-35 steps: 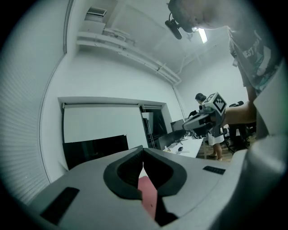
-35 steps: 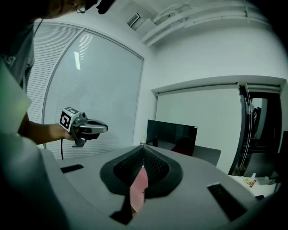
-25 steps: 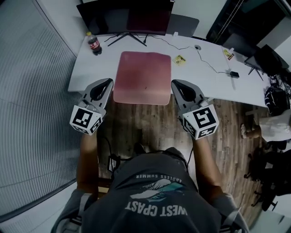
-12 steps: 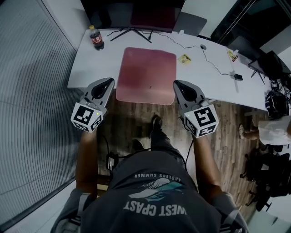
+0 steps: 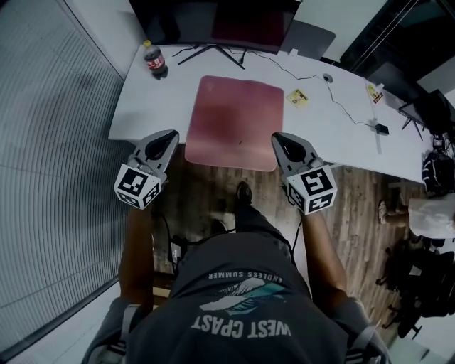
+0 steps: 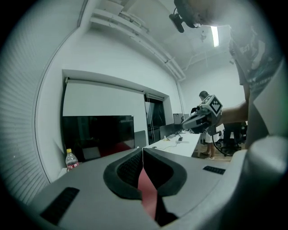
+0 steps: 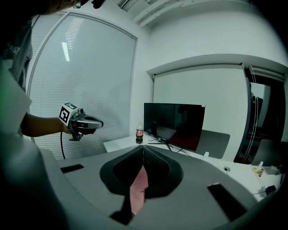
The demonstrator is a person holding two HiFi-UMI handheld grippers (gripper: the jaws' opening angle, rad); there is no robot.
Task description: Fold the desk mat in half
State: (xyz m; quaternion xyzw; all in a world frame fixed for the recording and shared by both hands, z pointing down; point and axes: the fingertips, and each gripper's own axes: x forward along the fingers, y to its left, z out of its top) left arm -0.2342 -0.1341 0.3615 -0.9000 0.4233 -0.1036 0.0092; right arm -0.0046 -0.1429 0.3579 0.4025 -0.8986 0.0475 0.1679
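A pink desk mat lies flat on the white desk, its near edge at the desk's front edge. My left gripper hovers just off the mat's near left corner, shut and empty. My right gripper hovers off the near right corner, also shut and empty. In the left gripper view the jaws meet, with the mat showing pink beyond them. The right gripper view shows its jaws closed over the mat. Neither gripper touches the mat.
A cola bottle stands at the desk's far left, by a dark monitor. A yellow card, a cable and a small black device lie to the right of the mat. Bags and chairs crowd the floor at right.
Both grippers have come down closer to the desk's front edge, still shut. The person has stepped forward, a foot now showing under the desk edge.
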